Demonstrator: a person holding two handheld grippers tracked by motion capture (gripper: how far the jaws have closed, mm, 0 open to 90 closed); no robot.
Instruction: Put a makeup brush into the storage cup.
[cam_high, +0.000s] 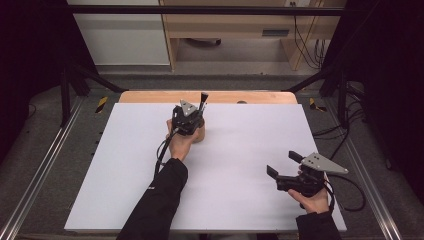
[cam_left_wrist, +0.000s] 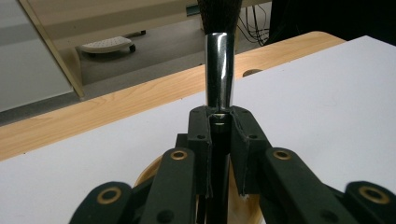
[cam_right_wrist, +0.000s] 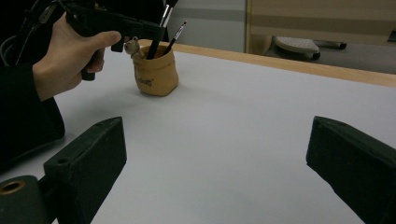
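In tan pouch (cam_right_wrist: 156, 74): chrome-ferruled brush (cam_left_wrist: 220, 70).

You face a white sheet (cam_high: 240, 165) laid over a pale wooden tabletop (cam_high: 150, 96), with grey floor (cam_high: 240, 55), a light wooden desk (cam_high: 225, 25) and black cables (cam_high: 307, 45) beyond.

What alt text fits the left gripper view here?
The left gripper is shut on a makeup brush, its black jaws clamping the handle just below the shiny metal ferrule. Beneath the jaws sits a tan holder on a white table with a wooden far edge.
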